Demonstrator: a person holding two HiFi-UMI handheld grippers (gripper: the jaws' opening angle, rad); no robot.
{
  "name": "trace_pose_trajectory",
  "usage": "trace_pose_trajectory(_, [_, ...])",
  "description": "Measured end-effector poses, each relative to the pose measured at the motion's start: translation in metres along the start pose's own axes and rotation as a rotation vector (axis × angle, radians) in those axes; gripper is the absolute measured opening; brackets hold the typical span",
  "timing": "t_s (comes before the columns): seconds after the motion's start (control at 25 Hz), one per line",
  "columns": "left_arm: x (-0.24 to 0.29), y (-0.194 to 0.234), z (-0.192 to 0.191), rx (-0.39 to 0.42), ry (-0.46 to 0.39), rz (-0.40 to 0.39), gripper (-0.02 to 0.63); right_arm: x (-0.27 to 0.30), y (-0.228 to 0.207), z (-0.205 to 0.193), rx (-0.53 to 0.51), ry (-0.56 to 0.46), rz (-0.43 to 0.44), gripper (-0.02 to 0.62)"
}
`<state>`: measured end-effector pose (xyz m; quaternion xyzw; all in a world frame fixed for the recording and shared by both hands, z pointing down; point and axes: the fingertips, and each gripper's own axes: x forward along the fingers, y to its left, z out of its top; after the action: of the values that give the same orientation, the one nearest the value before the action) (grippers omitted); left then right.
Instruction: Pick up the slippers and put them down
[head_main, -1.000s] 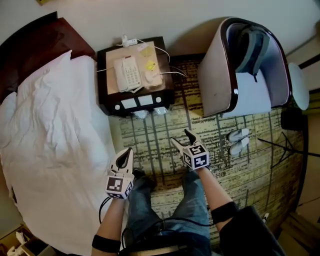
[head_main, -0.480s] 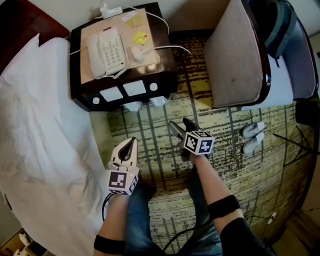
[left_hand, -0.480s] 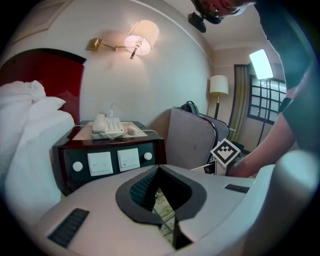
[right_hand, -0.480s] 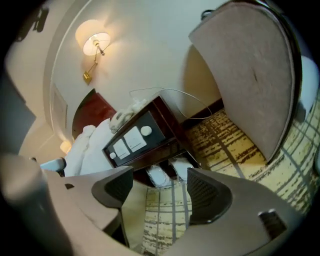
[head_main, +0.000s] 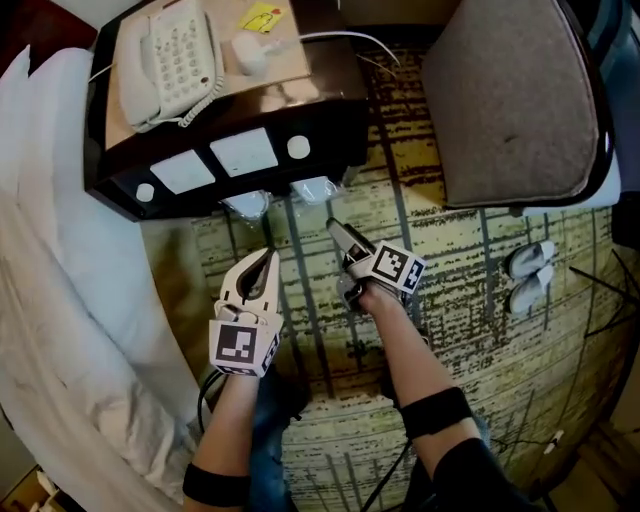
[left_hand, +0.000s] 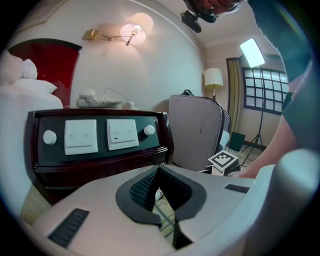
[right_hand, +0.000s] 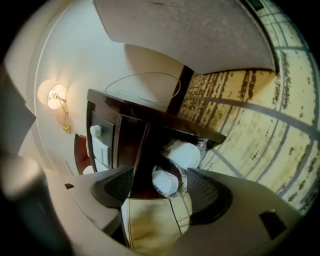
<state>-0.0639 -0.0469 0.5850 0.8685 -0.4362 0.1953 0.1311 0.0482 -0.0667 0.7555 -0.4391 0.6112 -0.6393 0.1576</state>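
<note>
Left gripper (head_main: 268, 262): clenched shut, empty, low over the carpet (head_main: 455, 265).
Right gripper (head_main: 342, 238): jaws spread apart, gripping nothing, pointing toward the underside of the nightstand (head_main: 250, 150).
Slippers (head_main: 318, 189): two white plastic-wrapped packs on the floor beneath the nightstand front, just ahead of the spread jaws, untouched.

Slippers (right_hand: 166, 181), pair, white, each sealed in clear plastic wrap (crinkled, glossy).
Lying side by side on the carpet (right_hand: 250, 125), just ahead of the right gripper's (right_hand: 161, 195) parted jaws, untouched.
</note>
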Motion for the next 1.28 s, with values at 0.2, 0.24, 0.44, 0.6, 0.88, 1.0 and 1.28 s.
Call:
trace_pose_trajectory(0.2, [0.036,0.012,-0.035,0.029,-0.026,-0.004,0.002,0.036,-0.043,-0.009,0.123,-0.055,0.034,0.361])
trace_pose_trajectory(0.24, [0.042,0.015,-0.040,0.030,-0.027,-0.001,0.002,0.042,-0.049,-0.009,0.145,-0.065,0.045,0.361])
trace_pose_trajectory(0.44, [0.068,0.017,-0.051,-0.009,-0.049,0.016,0.002,0.071,-0.079,-0.007,0.135,-0.049,0.021,0.364])
trace_pose_trajectory(0.6, [0.087,0.019,-0.068,0.011,-0.066,0.015,0.002,0.099,-0.090,0.001,0.197,-0.044,0.082,0.364])
trace_pose_trajectory(0.88, [0.097,0.024,-0.096,0.005,-0.085,0.021,0.002,0.125,-0.092,0.010,0.137,0.130,0.149,0.367])
trace_pose_trajectory(1.0, [0.096,0.027,-0.108,0.010,-0.076,0.021,0.002,0.134,-0.088,0.005,0.112,0.198,0.161,0.357])
trace_pose_trajectory(1.28, [0.094,0.034,-0.117,0.010,-0.067,0.023,0.002,0.140,-0.082,0.010,0.130,0.182,0.230,0.133])
